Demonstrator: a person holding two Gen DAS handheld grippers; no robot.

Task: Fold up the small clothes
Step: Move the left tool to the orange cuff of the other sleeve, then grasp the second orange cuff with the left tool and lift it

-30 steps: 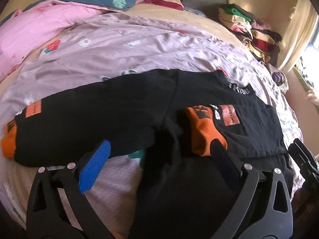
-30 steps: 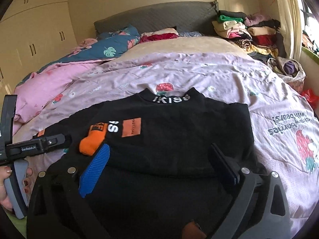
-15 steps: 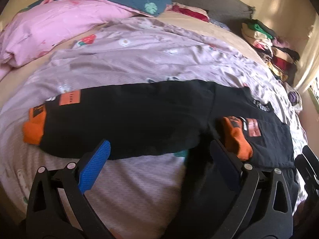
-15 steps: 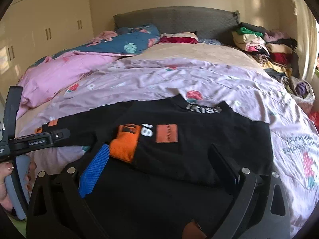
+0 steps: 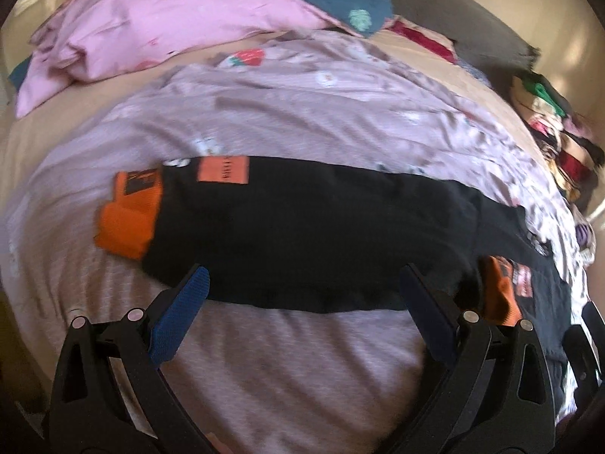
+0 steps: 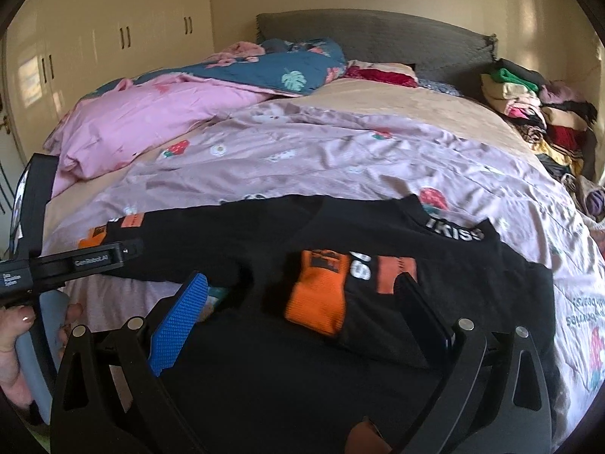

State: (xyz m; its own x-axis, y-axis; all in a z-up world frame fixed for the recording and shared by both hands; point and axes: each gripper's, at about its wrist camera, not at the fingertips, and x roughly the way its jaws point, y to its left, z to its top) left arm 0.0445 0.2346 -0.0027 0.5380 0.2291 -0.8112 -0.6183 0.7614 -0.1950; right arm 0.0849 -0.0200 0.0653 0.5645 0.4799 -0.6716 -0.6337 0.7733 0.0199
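A: Sweatshirt [image 6: 264,234], black, soft knit, spread flat on the mauve quilt [image 6: 340,159] near the foot of the bed. Its right sleeve [image 6: 317,295] is folded across the chest; the ribbed orange cuff sits beside a white print and a rectangular orange patch. The collar carries white letters.

B: And the other sleeve?

A: The left sleeve [image 5: 302,234] lies stretched out sideways over the quilt, a long dark band ending in a blocky orange cuff [image 5: 128,223] with 1 orange patch just above it. That view is motion-blurred, so the patch lettering is unreadable.

B: Grippers?

A: The left gripper [image 5: 302,299] stands wide apart and empty, its 2 fingers framing the sleeve's lower edge; whether the tips touch the cloth I cannot tell. One blue textured pad [image 5: 181,314] faces the camera; the other finger shows only its dark edge. The right gripper [image 6: 298,314] is also spread wide with nothing between its fingers, hovering over the sweatshirt's body, and its black frame hides the hem.

B: Anything else?

A: In the right view the left tool's black bar crosses the far cuff, and the person's left hand [image 6: 15,340] wraps a grey handle, cut off by the edge. A smooth pink duvet [image 6: 143,121] and a teal leaf-print blanket [image 6: 280,72] bunch toward the grey padded headboard [image 6: 378,34]. A pile of folded clothes [image 6: 529,113] sits at the right; its lower items blur together. Cream wardrobe doors [image 6: 113,34] fill the left wall.
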